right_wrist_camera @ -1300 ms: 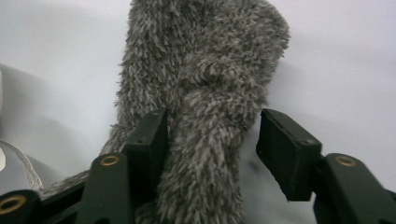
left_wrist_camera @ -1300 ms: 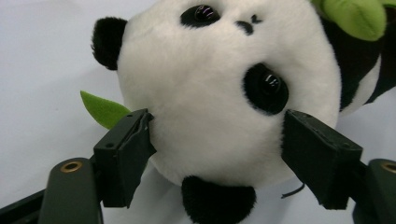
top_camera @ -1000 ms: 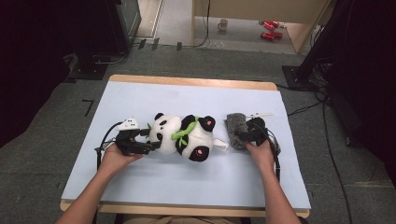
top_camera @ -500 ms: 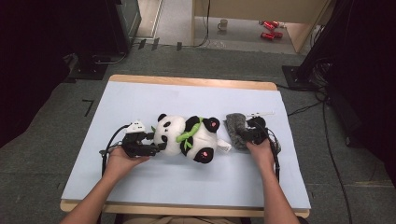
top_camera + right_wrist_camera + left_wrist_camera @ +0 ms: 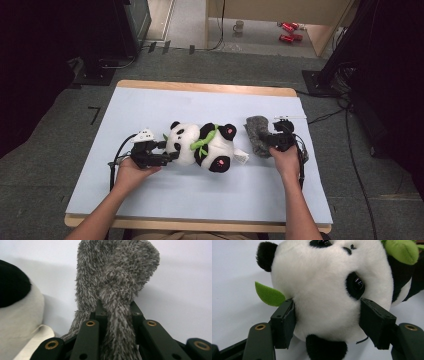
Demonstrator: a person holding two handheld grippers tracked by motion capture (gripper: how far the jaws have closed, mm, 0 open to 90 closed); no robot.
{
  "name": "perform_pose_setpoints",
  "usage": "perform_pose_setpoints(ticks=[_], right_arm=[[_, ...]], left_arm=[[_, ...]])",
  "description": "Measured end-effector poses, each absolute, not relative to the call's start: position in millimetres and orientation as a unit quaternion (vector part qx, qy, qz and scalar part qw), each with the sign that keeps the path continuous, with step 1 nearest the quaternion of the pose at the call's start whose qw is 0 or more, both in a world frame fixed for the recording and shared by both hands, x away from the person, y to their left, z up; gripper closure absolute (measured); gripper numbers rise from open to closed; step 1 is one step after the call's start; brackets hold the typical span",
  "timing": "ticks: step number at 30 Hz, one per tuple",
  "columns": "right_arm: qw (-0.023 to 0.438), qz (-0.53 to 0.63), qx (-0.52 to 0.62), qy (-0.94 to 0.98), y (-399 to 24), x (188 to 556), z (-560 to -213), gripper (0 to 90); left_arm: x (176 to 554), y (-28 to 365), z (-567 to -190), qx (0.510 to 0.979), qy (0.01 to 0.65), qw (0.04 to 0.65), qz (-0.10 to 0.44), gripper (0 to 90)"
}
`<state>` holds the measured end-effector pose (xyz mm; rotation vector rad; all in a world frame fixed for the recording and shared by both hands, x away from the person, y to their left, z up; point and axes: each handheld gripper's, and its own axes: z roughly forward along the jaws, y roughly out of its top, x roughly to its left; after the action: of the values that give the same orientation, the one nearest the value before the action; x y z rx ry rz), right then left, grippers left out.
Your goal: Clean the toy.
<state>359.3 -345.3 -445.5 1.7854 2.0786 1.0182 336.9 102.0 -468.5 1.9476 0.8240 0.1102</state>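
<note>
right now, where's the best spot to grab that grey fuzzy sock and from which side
Take the grey fuzzy sock on a folded ridge of its pile, coming from its right edge, the side away from the panda. It lies bunched and floppy, so a raised fold pinches easily. The right gripper is shut on such a fold already.

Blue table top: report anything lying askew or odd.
The black-and-white plush panda lies toppled on its side on the blue table top, head between the left gripper fingers. The fuzzy grey cloth stands bunched, pinched by the right gripper.
</note>
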Motion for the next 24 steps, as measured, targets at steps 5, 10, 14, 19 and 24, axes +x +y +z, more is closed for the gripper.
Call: perform_pose_setpoints(ticks=[5,10,14,19,24], right_arm=[[0.107,0.341,0.599,0.716,-339.8,356.6,-436.1,76.7],[0.103,0.343,0.601,0.715,-338.9,351.4,-428.7,76.7],[0.100,0.343,0.603,0.713,-339.1,349.3,-425.2,76.7],[0.102,0.346,0.596,0.717,-336.1,351.0,-418.2,76.6],[0.097,0.335,0.594,0.725,-332.5,354.3,-414.8,76.6]], left_arm=[[337.1,102.1,-468.6,0.803,0.335,0.490,0.049,31.5],[337.7,102.4,-469.1,0.802,0.337,0.490,0.048,30.7],[337.5,102.2,-469.1,0.801,0.338,0.491,0.048,30.5],[338.6,103.7,-470.7,0.800,0.337,0.495,0.042,30.0],[338.4,103.7,-470.7,0.800,0.337,0.495,0.042,30.0]])
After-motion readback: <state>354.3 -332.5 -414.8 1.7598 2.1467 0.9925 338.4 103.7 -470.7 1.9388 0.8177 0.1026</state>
